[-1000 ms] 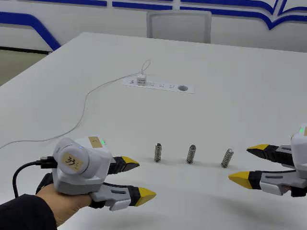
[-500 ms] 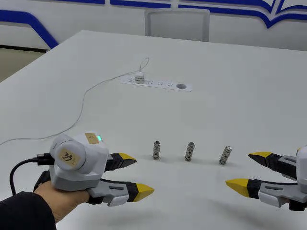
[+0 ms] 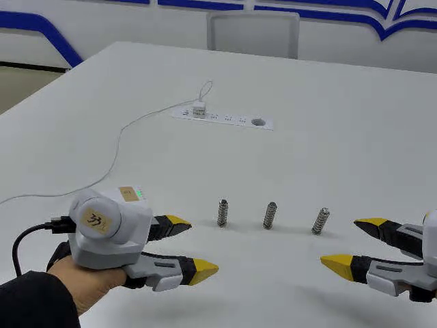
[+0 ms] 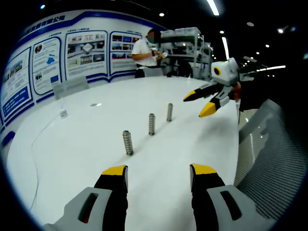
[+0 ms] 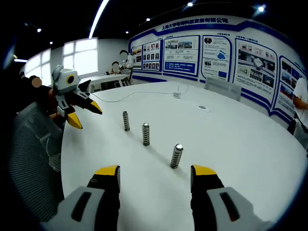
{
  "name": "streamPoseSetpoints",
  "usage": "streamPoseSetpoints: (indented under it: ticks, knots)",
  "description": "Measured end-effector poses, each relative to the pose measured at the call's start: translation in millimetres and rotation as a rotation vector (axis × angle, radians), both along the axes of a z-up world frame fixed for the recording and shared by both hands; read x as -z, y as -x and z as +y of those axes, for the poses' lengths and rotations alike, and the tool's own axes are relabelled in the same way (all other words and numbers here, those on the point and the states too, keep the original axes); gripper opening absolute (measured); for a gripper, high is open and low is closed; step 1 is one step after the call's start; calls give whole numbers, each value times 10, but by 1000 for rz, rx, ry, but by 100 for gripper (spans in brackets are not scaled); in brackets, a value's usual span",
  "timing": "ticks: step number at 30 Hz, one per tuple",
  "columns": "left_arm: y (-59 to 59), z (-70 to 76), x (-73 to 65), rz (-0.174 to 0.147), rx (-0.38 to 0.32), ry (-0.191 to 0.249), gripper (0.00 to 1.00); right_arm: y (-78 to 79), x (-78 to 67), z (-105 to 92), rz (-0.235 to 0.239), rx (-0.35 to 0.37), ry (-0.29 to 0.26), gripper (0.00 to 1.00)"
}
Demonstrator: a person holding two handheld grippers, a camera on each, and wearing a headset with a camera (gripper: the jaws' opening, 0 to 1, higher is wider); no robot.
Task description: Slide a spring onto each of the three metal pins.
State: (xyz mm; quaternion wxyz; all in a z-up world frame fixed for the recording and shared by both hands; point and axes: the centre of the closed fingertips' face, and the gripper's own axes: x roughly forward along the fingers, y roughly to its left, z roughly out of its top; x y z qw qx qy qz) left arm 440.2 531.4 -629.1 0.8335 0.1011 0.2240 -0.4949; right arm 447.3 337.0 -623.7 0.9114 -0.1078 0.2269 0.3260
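Three metal pins stand in a row on the white table, each with a spring around it: the left one (image 3: 222, 212), the middle one (image 3: 270, 215) and the right one (image 3: 321, 221). My left gripper (image 3: 190, 246) hovers open at the lower left of the head view, short of the left pin (image 4: 127, 142), with nothing between its yellow-tipped fingers. At the lower right my right gripper (image 3: 355, 240) is open too, a little to the right of the right pin (image 5: 176, 156). Each gripper view shows the other gripper across the row: the right gripper (image 4: 201, 102) and the left gripper (image 5: 85, 113).
A white power strip (image 3: 223, 119) lies farther back on the table with a small plug and a thin cable (image 3: 116, 147) trailing to the left edge. A grey chair (image 3: 252, 33) stands behind the table. A person (image 4: 145, 52) stands in the background.
The left gripper has dropped slightly and pulled a little back toward me. The right gripper has also sunk lower and to the right. The pins and springs have not moved.
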Motion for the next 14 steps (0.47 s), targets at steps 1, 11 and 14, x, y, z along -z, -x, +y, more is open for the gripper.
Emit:
streamPoseSetpoints:
  ticks: [1, 11, 14]
  knots:
    - [-2, 1, -1, 0, 0, 0, 53, 3, 1, 0, 2, 1, -1, 60]
    - [-1, 8, 4, 1, -3, -2, 53, 15, 17, 0, 10, 5, -2, 60]
    - [0, 9, 7, 3, -4, -3, 53, 15, 23, 8, 12, 2, -2, 59]
